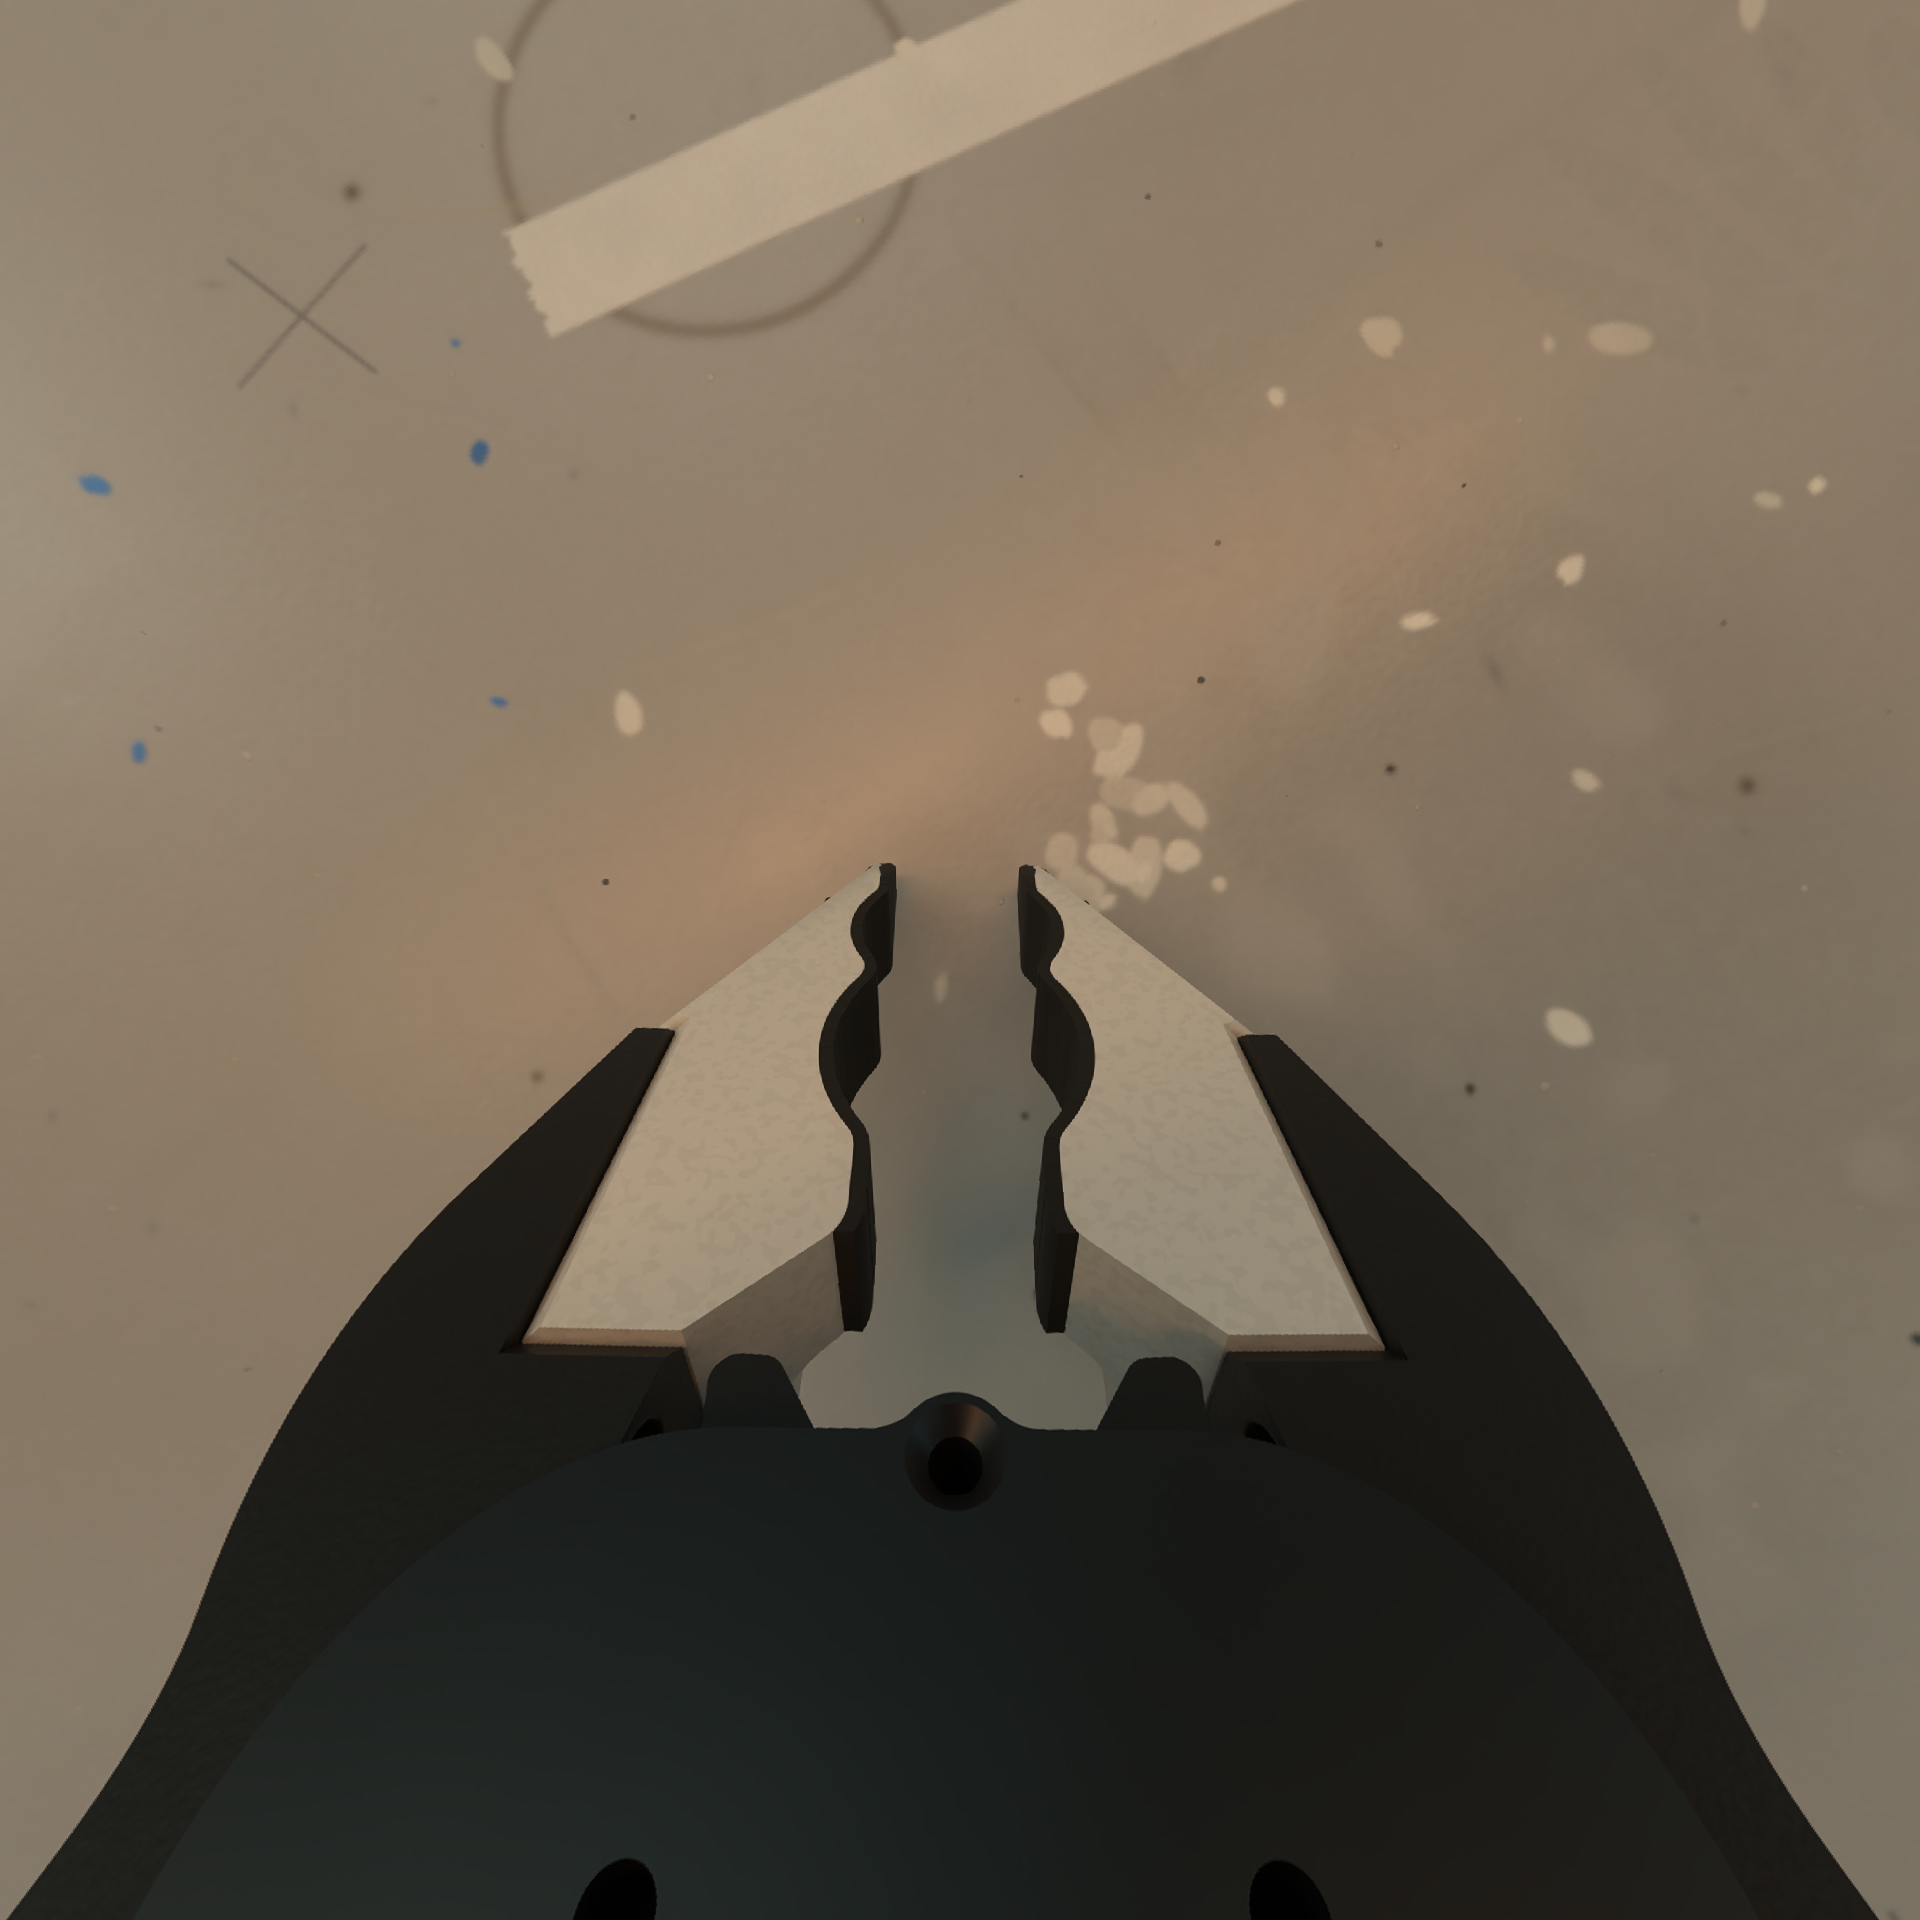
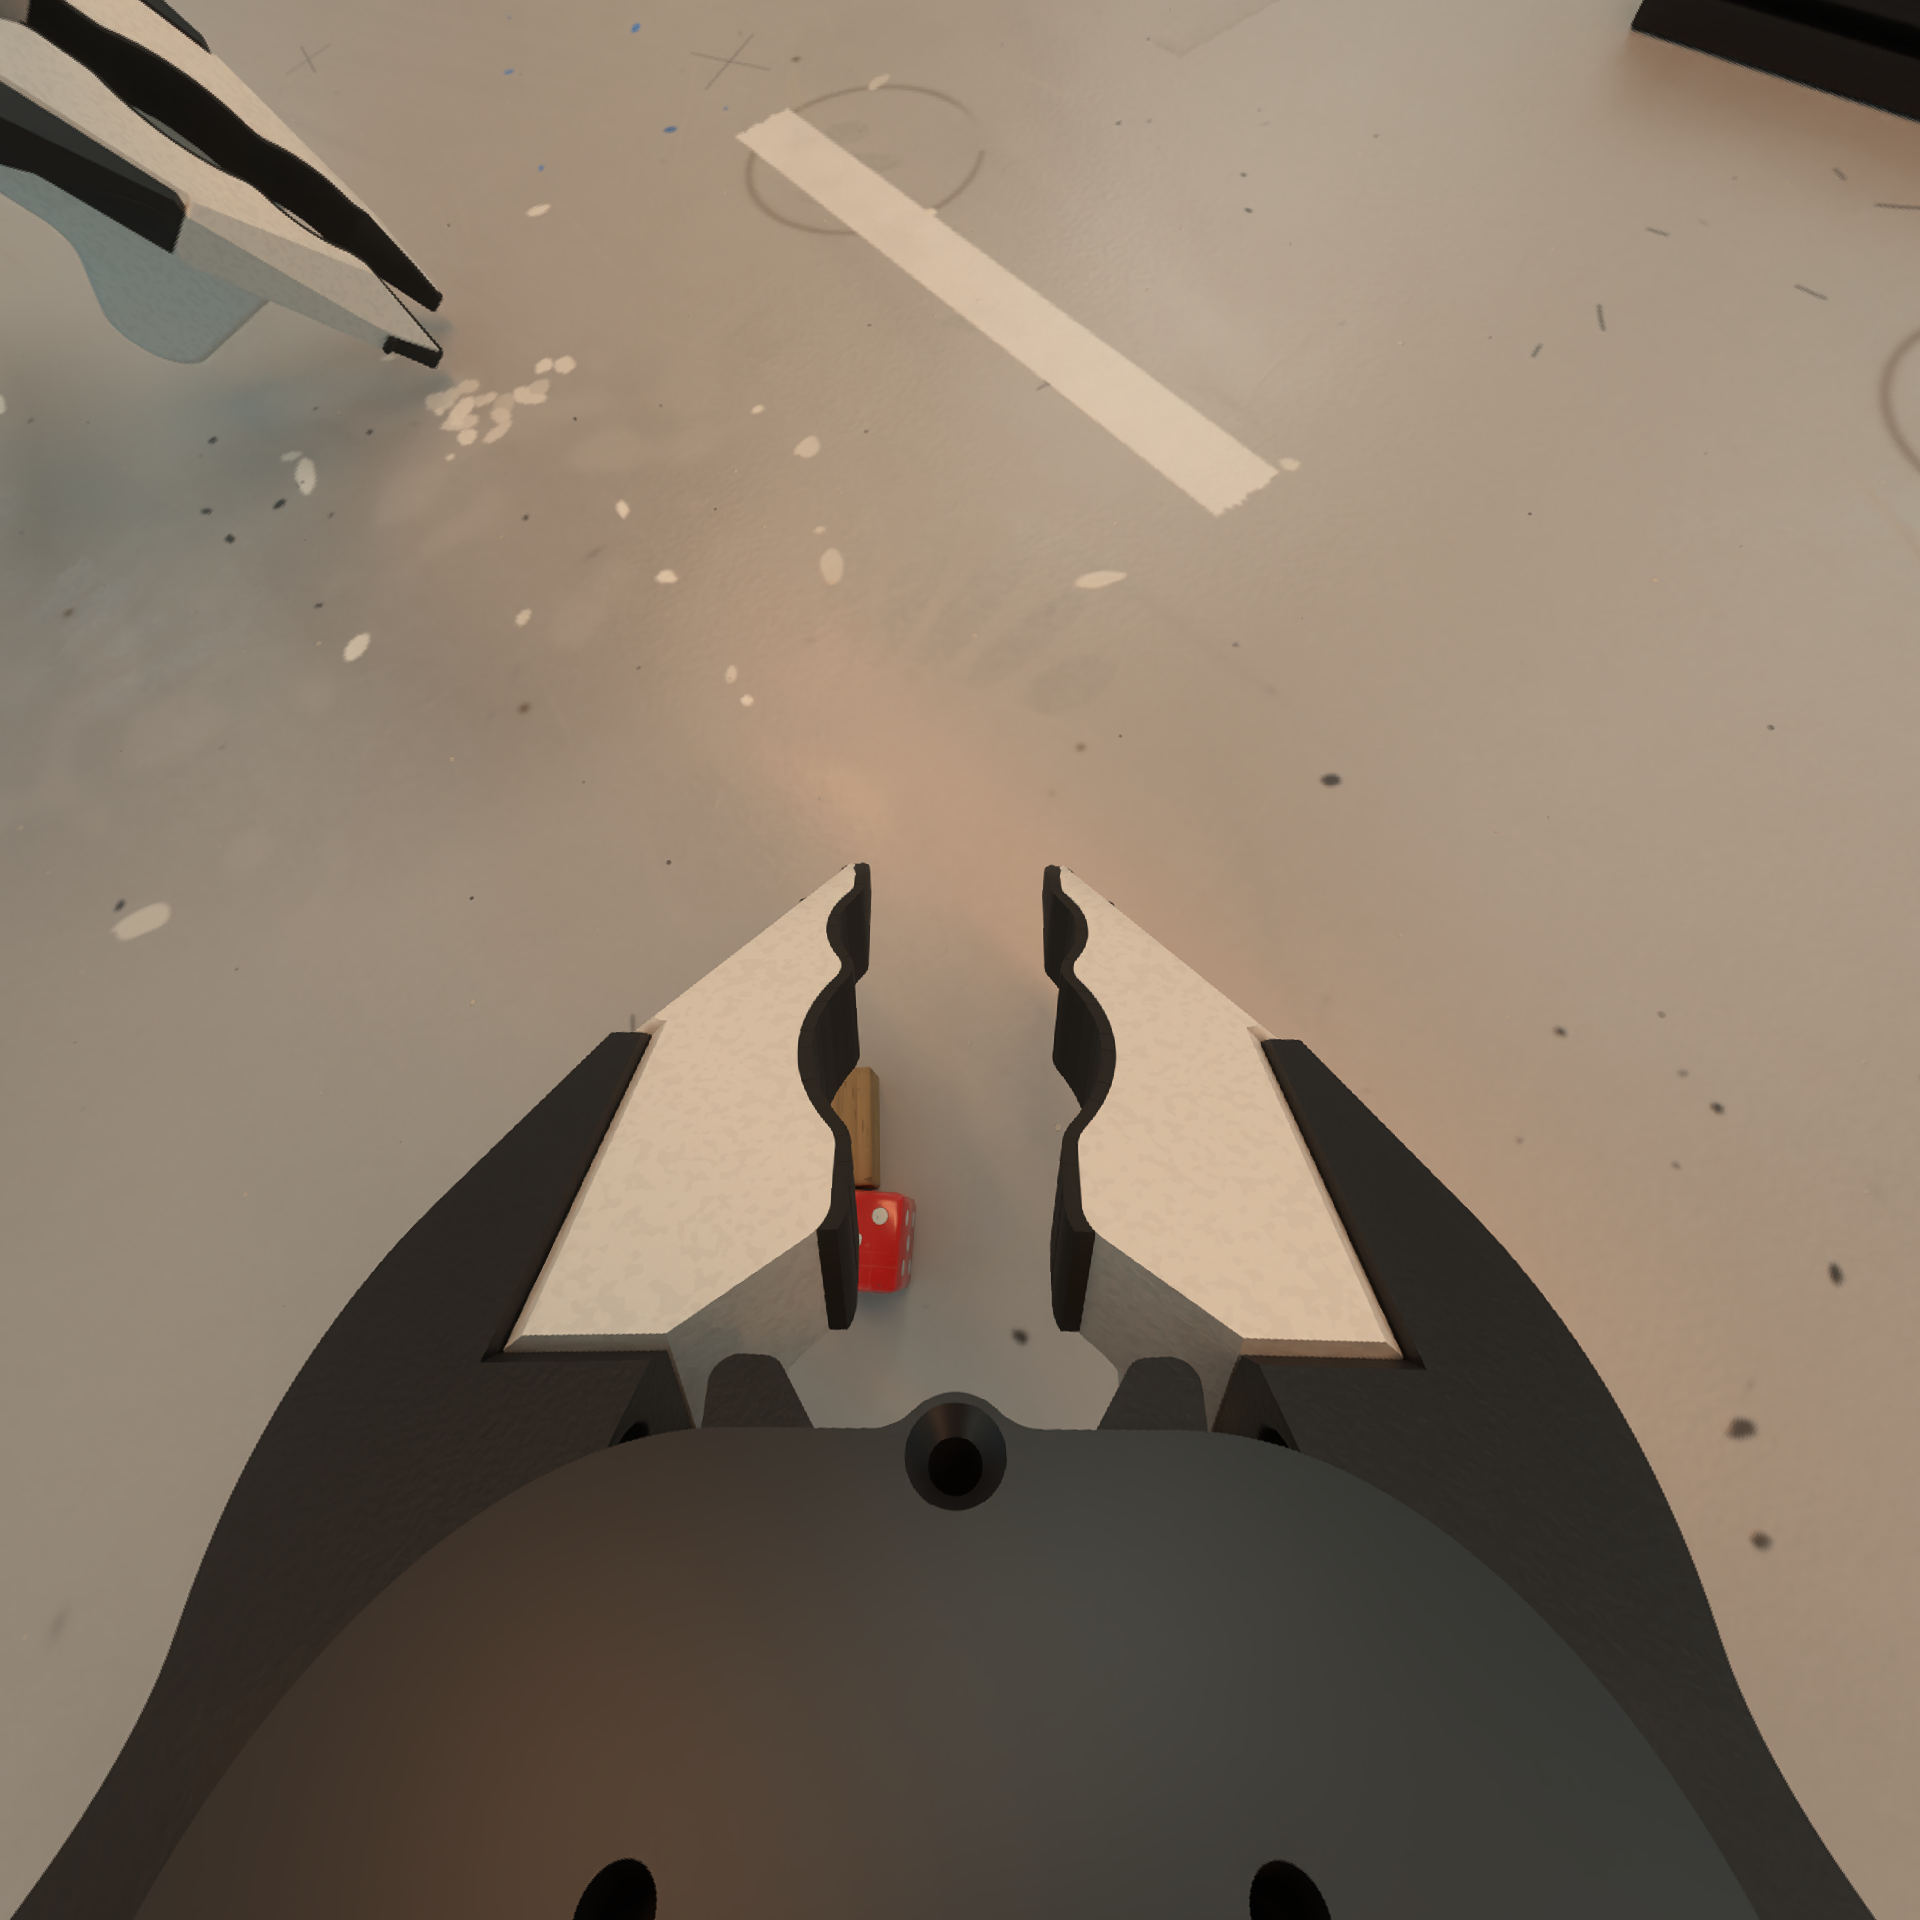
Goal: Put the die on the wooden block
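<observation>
In the right wrist view a small red die (image 2: 885,1242) with white pips lies on the table, seen far below between my fingers. A small wooden block (image 2: 862,1127) lies just beyond it, touching or nearly touching, partly hidden by my left finger. My right gripper (image 2: 956,878) is open and empty, high above both. My left gripper (image 1: 956,878) is open and empty over bare table; neither die nor block shows in its view. It also shows in the right wrist view (image 2: 421,327) at the upper left.
A strip of pale tape (image 2: 1003,312) lies across a drawn circle (image 2: 862,156) on the grey, paint-flecked table; the tape also shows in the left wrist view (image 1: 831,156). A drawn cross (image 1: 301,312) lies left of it. A dark object's edge (image 2: 1787,42) sits at the top right.
</observation>
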